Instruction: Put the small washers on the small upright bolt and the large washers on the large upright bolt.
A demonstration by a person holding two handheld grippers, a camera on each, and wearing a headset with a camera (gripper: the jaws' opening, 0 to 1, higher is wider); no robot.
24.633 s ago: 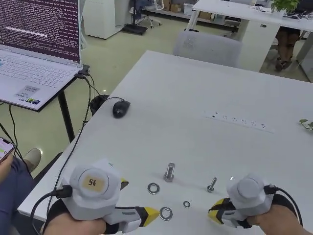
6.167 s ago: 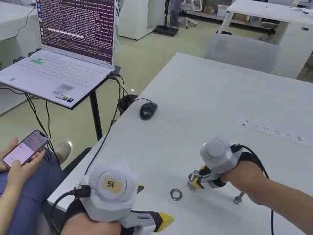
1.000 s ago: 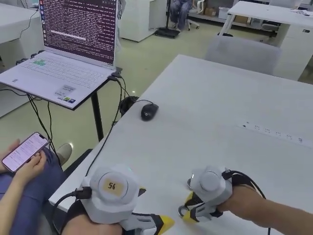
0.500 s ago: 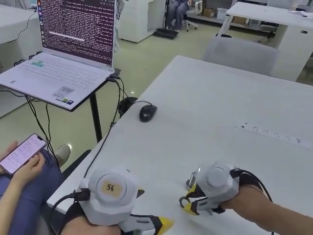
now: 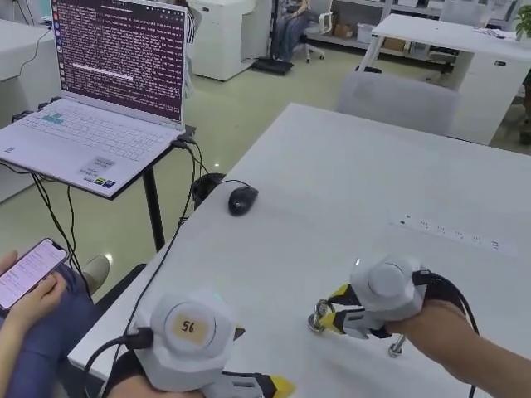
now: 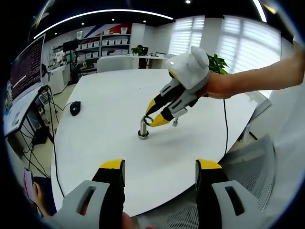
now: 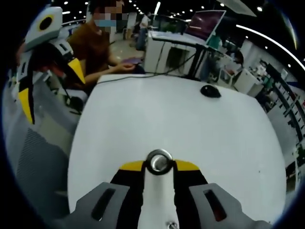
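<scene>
At the top of the large bolt (image 6: 143, 130), the right gripper (image 6: 155, 116) is pinching a large washer (image 7: 159, 161), which it was lifting off the table a second ago, so threading is probably next, while the left gripper (image 6: 161, 165) is waiting, jaws spread.

Small upright bolt (image 5: 396, 347), its top behind the right hand-held gripper (image 5: 328, 311).
</scene>
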